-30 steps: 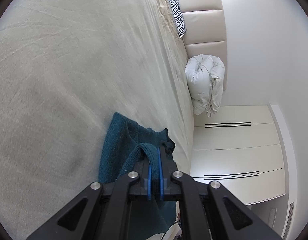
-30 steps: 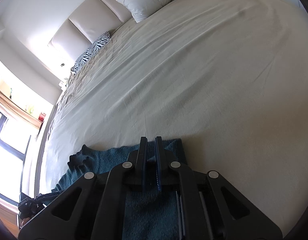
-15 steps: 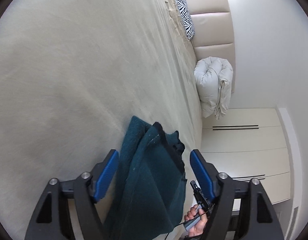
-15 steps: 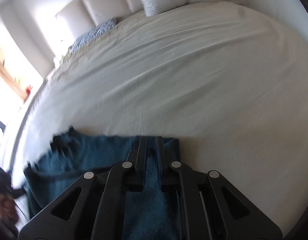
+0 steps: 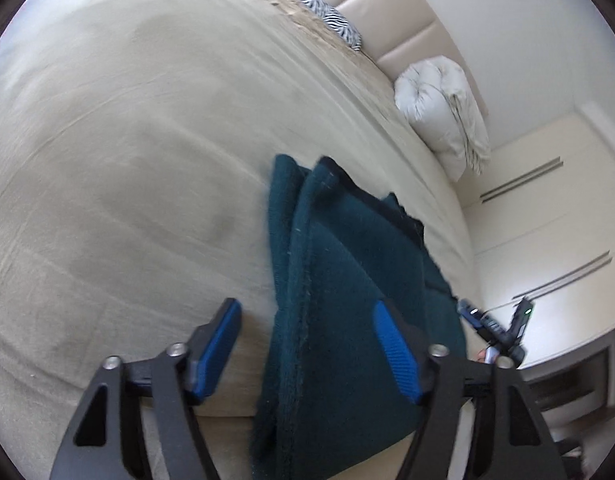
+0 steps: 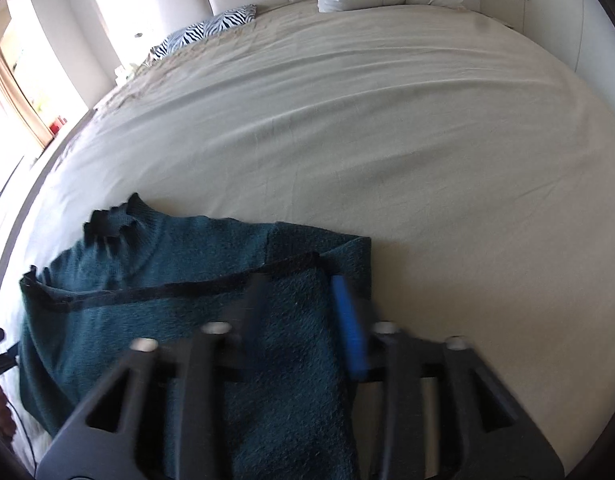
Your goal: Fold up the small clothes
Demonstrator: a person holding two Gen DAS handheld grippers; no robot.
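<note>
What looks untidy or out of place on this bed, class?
The teal sweater lies folded at the bed's near edge, its layers uneven and part hanging over the side. At the head end, the cover bunches up near the zebra-print pillow.

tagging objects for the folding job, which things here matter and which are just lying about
In the job:
sweater
bed, the folding surface
left gripper, open
right gripper, open

Lying about:
zebra pillow
white duvet
wardrobe
</note>
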